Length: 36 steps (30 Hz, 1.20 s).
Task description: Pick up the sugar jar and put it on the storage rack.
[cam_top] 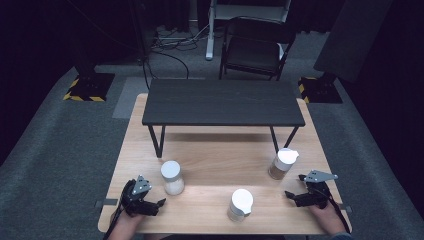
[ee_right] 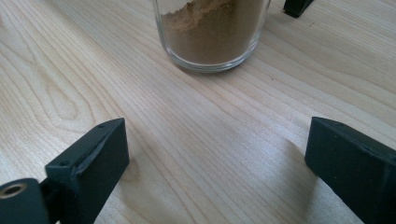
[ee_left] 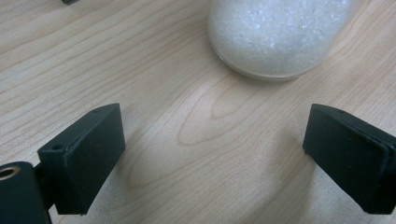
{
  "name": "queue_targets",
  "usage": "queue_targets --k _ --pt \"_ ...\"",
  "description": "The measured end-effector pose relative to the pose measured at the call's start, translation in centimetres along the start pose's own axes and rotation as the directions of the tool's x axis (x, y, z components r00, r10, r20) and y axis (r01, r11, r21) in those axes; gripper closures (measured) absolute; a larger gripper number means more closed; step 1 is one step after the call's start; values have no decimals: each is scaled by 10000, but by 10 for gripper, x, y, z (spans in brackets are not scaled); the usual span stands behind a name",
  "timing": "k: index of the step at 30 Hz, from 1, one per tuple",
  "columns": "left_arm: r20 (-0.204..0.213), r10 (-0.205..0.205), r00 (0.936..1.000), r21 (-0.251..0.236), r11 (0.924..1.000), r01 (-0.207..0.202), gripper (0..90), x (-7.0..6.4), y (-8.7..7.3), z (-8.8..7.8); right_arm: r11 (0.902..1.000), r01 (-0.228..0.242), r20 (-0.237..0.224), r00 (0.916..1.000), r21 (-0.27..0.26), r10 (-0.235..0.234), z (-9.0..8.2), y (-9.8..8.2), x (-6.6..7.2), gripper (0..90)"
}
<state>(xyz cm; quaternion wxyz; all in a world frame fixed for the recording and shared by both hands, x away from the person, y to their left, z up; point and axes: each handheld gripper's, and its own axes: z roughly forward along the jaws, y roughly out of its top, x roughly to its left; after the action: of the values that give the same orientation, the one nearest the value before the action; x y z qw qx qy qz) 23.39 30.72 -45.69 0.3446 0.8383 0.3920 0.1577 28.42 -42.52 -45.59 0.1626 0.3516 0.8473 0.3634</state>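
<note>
Three jars stand on the near half of the wooden table [cam_top: 150, 220], spread in a loose arc in front of the low black shelf [cam_top: 222, 102] that spans the far half, probably so each one can be reached without bumping another. The jar of white grains [cam_top: 172, 177] sits toward the near left corner, the jar of brown powder [cam_top: 283, 163] toward the right edge, and a third white-capped jar [cam_top: 240, 205] stands near the middle of the front edge. The left gripper [cam_top: 159, 203] rests low by the near left corner, its jaws spread wide with only bare wood between them; seen along them, the white-grain jar [ee_left: 280, 37] stands just ahead, untouched. The right gripper [cam_top: 295, 192] lies near the right edge, jaws likewise wide apart and empty, aimed at the brown-powder jar [ee_right: 212, 32] a little beyond. Both hands come in from the front edge, forearms low, each tool held nearly level and angled inward, looking ready to take a jar apiece.
</note>
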Motion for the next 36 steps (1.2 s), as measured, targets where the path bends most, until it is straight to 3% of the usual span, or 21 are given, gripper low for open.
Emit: queue_targets --k 20,30,36 --pt "16 38 10000 18 10000 -38 45 1 0 0 10000 -20 11 10000 18 20 0 1 0 59" --pt "-128 -140 9998 6 9999 140 46 -1 0 0 10000 -18 9 10000 17 18 0 1 0 58" --pt "-93 -298 9995 -627 9976 292 41 -1 -10 -6 10000 -17 8 10000 17 17 1 1 0 58"
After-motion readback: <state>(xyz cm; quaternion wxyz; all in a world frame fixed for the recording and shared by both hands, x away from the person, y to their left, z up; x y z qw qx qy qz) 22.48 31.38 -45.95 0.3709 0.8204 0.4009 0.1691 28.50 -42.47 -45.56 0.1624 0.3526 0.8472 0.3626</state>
